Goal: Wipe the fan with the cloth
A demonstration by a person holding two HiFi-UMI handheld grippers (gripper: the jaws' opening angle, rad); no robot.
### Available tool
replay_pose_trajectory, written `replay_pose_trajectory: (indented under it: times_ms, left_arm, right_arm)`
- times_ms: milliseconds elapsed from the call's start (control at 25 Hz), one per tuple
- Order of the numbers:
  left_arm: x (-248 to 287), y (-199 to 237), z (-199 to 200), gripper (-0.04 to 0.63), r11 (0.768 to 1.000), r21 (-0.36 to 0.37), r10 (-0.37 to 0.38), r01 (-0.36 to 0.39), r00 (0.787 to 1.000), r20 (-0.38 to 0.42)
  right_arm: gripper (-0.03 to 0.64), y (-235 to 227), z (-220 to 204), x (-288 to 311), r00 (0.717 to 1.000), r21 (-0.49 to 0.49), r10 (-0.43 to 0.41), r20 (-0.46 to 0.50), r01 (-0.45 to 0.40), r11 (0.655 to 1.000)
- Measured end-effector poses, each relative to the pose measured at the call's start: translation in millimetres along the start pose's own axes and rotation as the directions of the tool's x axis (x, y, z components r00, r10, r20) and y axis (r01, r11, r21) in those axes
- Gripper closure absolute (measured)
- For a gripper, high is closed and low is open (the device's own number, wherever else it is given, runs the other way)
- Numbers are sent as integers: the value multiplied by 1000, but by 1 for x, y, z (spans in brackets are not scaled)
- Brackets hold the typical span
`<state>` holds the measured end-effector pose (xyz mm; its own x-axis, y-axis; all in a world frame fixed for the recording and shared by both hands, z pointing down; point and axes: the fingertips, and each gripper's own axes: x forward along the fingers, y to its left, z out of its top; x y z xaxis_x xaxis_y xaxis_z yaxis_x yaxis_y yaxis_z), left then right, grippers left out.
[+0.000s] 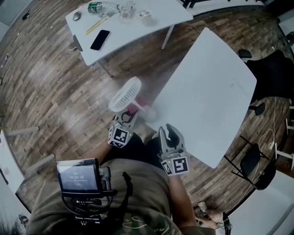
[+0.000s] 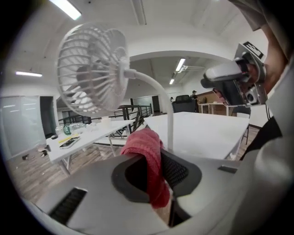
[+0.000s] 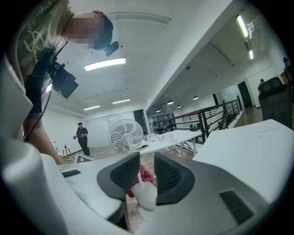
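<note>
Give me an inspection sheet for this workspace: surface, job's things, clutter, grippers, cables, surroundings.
Surface: large white table on a wood floor.
Job's things: white fan by the table's near corner; red cloth hanging from the left gripper.
Clutter: second table holds a phone, yellow pencil and plastic bottle.
Grippers: left gripper shut on the red cloth; right gripper jaws apart, seemingly gripping nothing, the fan's base showing through the gap.
Cables: thin pale cable on the floor near a black chair.
Surroundings: a person standing far off.
</note>
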<state>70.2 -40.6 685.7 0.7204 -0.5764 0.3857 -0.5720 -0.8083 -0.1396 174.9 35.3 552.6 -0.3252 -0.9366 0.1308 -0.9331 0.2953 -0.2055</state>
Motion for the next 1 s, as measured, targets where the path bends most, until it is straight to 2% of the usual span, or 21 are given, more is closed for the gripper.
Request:
replay_pose_trajectory:
  times_ms: [120,360,560,640,840,1000]
  left_arm:
    - [-15,22,24,517,996,-86,42,-38,998,47]
    - [-36,18,84,517,981,-195,8,12,994,105]
    - [-42,13,101,517,963,-269,35,-17,997,64]
    - [-42,12,103,517,968,-248,38,-22,998,58]
    - [-36,6,101,515,992,-122,21,-11,997,80]
    - [-33,-2,93,515,995,-101,12,-5,998,65]
  right_arm:
    - [522,4,10,2,1000,13,6,-5,-6,1000]
    - [522,21,45,9,999,32,40,-16,-40,999]
    - [522,37,69,18,996,29,90,-13,-90,996]
    - [522,39,71,19,995,27,99,-12,-99,995]
    - [522,33,60,20,996,21,88,-7,-88,996]
    - [522,30,53,12,997,16,76,-4,-76,997]
